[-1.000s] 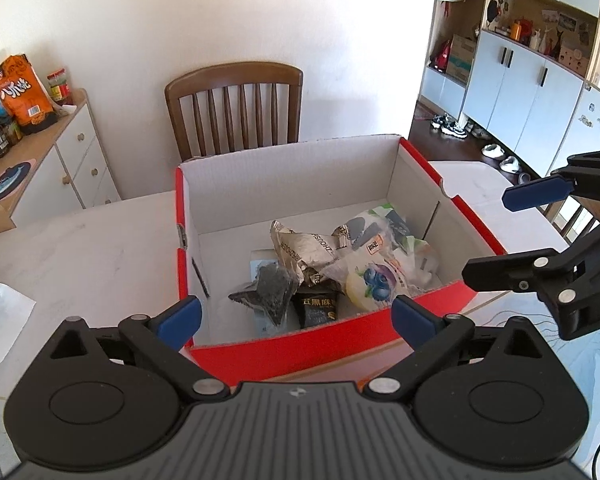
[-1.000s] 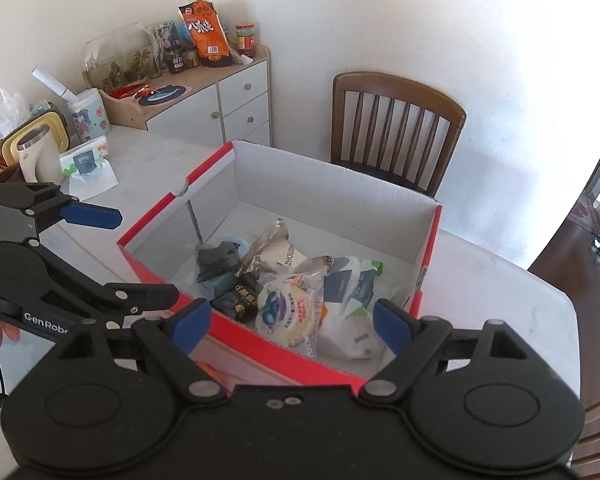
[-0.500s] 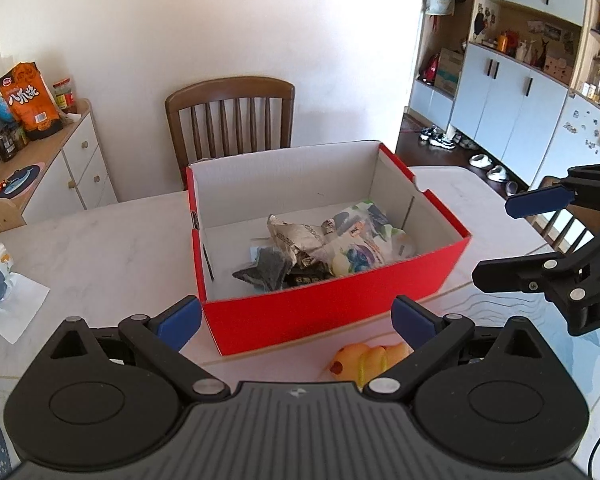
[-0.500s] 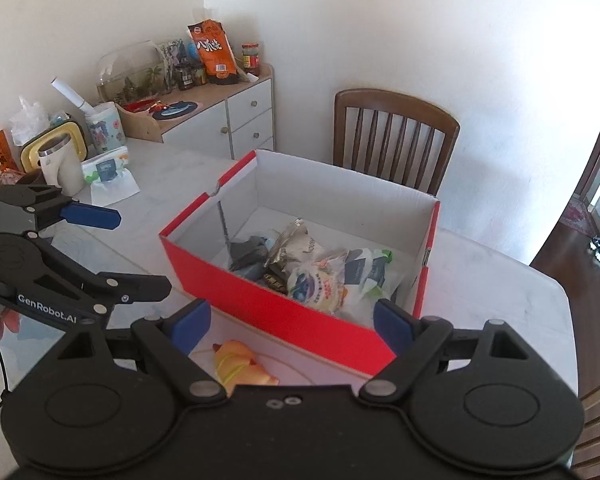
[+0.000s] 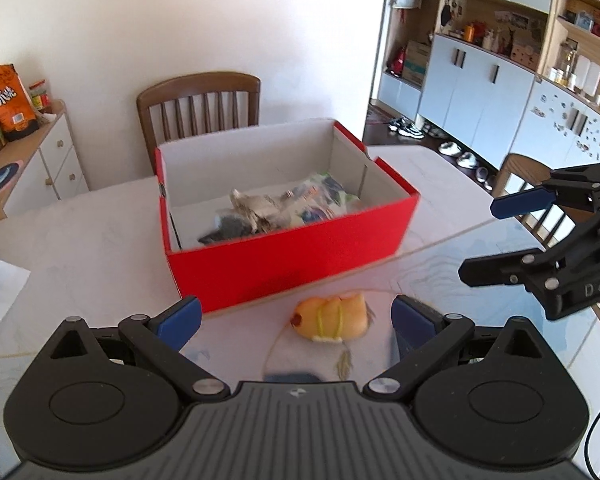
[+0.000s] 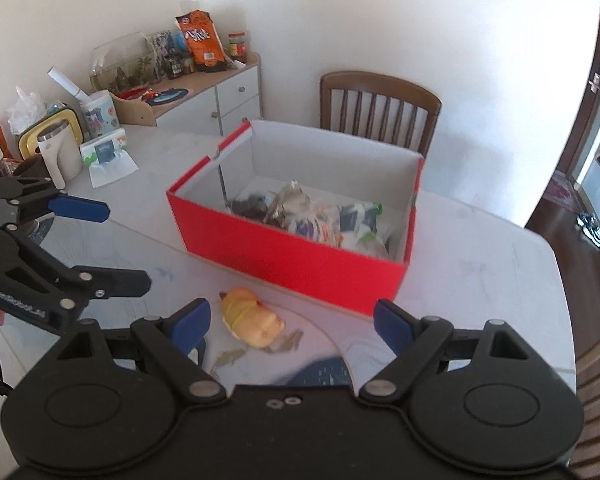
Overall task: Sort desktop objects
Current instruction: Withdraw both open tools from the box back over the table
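While spread wide and empty, left gripper [image 5: 296, 314] and right gripper [image 6: 292, 316] hover above yellow plush duck [image 5: 331, 317] beside red cardboard box [image 5: 292, 260] on white marble worktop [image 5: 84, 248].

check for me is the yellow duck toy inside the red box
No, the yellow duck toy lies on the table just in front of the red box, outside its near wall.

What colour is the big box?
Red outside, white inside: the box, seen best from the left wrist.
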